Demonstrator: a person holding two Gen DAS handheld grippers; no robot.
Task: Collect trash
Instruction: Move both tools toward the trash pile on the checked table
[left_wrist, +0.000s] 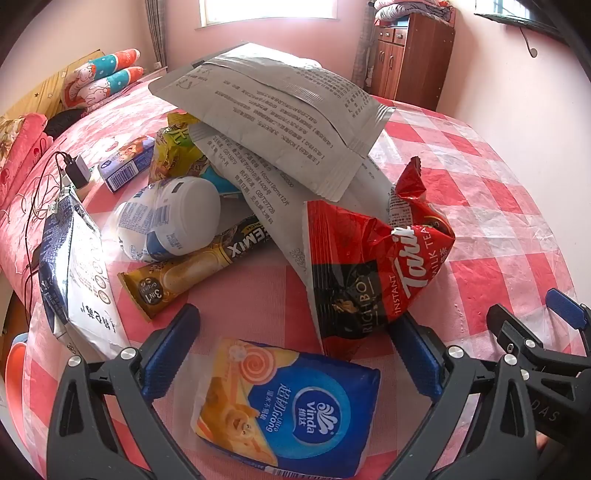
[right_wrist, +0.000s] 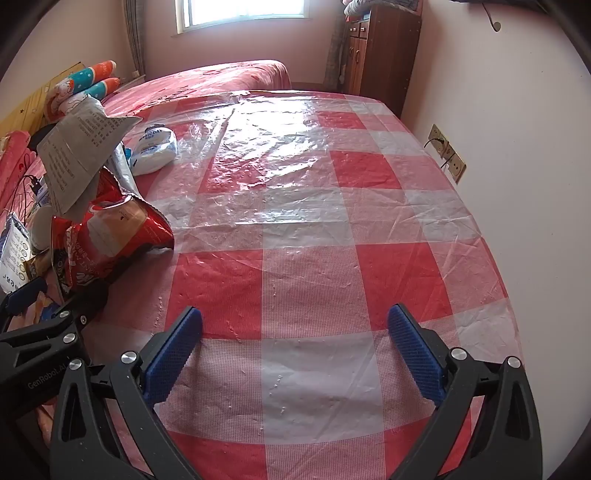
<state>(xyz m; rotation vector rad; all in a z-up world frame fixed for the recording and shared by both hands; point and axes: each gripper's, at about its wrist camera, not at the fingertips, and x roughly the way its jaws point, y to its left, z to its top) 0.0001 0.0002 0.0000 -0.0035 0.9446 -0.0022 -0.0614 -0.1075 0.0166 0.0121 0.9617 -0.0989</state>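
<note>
- the tissue pack (left_wrist: 291, 410) runs off the bottom edge of the left wrist view.
- the lower grey pouch (left_wrist: 266, 199) lies mostly hidden under the upper pouch (left_wrist: 273, 107) and the red tea bag (left_wrist: 373, 266).
- the yellow-green packet (left_wrist: 173, 151) is half covered by the pouches; its print is too small to read.
- in the right wrist view the white bag (right_wrist: 11, 254) is cut by the left edge.

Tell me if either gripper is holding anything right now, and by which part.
Nothing is held. The left gripper stands open above the Vinda tissue pack, pads clear of it. The right gripper is open over bare checked tablecloth.
</note>
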